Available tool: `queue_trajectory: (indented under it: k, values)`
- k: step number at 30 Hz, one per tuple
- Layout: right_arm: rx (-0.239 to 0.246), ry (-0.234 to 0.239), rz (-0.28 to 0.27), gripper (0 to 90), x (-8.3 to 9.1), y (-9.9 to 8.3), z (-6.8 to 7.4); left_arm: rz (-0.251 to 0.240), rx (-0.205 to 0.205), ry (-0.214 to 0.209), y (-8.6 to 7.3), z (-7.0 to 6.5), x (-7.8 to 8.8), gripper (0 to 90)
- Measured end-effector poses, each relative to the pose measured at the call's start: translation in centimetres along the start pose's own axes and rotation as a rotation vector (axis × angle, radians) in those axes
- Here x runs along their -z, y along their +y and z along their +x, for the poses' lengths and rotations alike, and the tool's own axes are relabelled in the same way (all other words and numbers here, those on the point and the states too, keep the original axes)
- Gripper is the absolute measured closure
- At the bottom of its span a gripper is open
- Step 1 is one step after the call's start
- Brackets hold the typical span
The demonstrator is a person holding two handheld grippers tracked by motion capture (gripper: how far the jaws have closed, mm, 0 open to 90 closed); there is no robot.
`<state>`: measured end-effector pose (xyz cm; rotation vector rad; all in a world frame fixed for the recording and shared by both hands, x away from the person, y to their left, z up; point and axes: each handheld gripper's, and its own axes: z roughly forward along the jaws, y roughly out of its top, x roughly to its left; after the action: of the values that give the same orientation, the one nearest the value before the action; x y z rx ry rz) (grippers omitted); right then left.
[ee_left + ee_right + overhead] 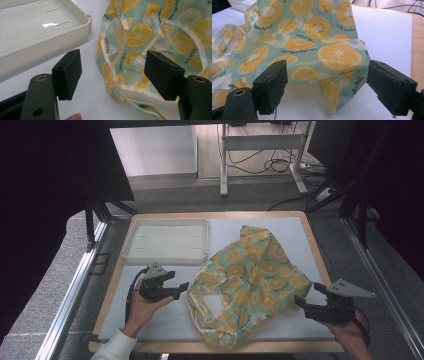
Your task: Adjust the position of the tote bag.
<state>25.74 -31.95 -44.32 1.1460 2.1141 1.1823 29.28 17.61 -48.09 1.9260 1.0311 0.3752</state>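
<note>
Here, a crumpled lemon-print cloth bag (248,282) spread on the pale mat (165,320), right of centre, just beside a white tray (166,240) at the far left. Left gripper (176,291) held low just left of the bag, jaws wide apart, nothing between the pads; bag's bound edge (113,75) lying ahead of them. Right gripper (300,302) at the bag's right corner, jaws likewise spread; folded corner (342,75) sitting in the gap, seemingly untouched by either pad, though hard to tell at the right one
</note>
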Motion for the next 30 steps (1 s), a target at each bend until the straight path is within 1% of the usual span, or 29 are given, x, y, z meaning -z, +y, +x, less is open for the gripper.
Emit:
queue_trajectory:
  k: [4,9,12,16,21,23,25,29,30]
  values:
    - [-0.005,0.0,-0.002,17.6,0.1,-0.1,0.0,-0.006,0.004,0.002,-0.1,0.2,0.2,30.2]
    - [-0.007,-0.002,-0.014,17.9,0.7,-0.1,0.0,-0.014,0.014,-0.009,0.0,0.1,0.4,30.1]
    - [-0.014,0.002,-0.018,18.1,0.9,-0.2,0.1,-0.002,0.01,-0.013,0.0,-0.2,0.1,30.1]
    - [-0.009,0.011,-0.015,18.2,0.9,-0.3,0.1,0.007,0.007,-0.017,0.1,-0.3,0.0,30.1]
    - [-0.011,0.019,-0.006,18.3,0.7,-0.4,0.2,-0.006,0.01,-0.018,1.1,-0.1,0.4,30.1]
    - [-0.006,0.019,-0.002,18.4,0.7,-0.4,0.5,-0.012,0.006,-0.03,1.8,-0.1,0.6,29.6]
    - [0.001,0.018,0.0,18.3,0.7,-0.5,0.6,-0.019,0.005,-0.032,2.0,0.0,0.6,29.4]
    - [-0.001,0.01,0.007,18.4,0.9,-0.6,0.8,-0.04,0.011,-0.062,3.0,0.4,0.4,28.8]
    - [-0.002,0.008,0.01,18.4,0.9,-0.7,0.8,-0.04,0.011,-0.062,3.0,0.4,0.4,29.2]
